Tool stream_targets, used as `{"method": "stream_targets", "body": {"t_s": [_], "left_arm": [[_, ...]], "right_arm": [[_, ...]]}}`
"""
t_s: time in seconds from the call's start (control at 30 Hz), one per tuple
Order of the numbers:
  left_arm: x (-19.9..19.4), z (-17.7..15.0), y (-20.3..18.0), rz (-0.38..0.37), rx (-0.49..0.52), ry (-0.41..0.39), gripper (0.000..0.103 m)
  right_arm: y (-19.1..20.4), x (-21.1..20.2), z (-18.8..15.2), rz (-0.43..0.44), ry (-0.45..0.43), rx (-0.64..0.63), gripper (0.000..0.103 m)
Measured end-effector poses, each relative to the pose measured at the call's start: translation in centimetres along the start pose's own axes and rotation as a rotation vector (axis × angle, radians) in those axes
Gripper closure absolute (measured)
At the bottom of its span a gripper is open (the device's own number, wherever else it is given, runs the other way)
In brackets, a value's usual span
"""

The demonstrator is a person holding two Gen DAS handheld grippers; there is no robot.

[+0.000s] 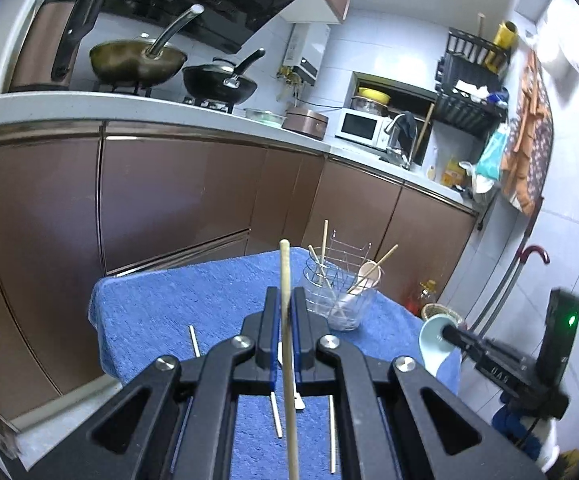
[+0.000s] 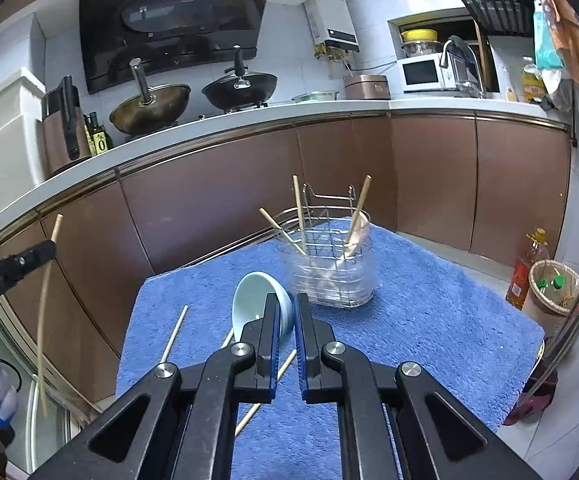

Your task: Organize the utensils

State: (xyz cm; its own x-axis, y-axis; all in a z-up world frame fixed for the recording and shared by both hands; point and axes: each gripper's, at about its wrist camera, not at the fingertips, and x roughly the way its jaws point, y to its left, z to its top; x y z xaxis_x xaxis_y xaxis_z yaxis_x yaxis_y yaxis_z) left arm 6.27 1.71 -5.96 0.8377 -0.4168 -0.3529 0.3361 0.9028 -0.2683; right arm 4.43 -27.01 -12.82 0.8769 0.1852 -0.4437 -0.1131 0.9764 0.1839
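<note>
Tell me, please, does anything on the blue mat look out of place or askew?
Yes. Several loose chopsticks lie scattered on the blue mat instead of standing in the clear utensil holder. The chopsticks already in the holder lean at different angles. Nothing looks spilled or broken.

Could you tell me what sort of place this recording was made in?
A home kitchen, most likely: two woks sit on a gas hob under a range hood, with a microwave and a sink tap along the counter.
</note>
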Motion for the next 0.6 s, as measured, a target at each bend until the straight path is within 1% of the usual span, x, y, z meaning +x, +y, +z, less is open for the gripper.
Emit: {"method": "stream_targets", "body": {"t_s": [0.13, 0.27, 0.43, 0.6], "left_arm": [[1.4, 0.3, -0.2, 0.007, -0.003, 0.026, 0.099], [3.8, 0.4, -1.4, 0.009, 0.02, 0.065, 0.098], [7.0, 1.5, -3.3, 0.006, 0.046, 0.088, 0.099], [10.3, 4.2, -5.7, -0.013, 0.051, 0.061, 0.099]], "right_arm": [[-1.5, 1.0, -0.6, -0.007, 0.019, 0.021, 0.096], [-3.0, 2.0, -0.5, -0.008, 0.026, 0.038, 0.096], [-4.4, 3.3, 1.3, -0.002, -0.007, 0.022, 0.096], [-5.3, 4.8, 4.1, 0.017, -0.063, -0.007, 0.096]]}}
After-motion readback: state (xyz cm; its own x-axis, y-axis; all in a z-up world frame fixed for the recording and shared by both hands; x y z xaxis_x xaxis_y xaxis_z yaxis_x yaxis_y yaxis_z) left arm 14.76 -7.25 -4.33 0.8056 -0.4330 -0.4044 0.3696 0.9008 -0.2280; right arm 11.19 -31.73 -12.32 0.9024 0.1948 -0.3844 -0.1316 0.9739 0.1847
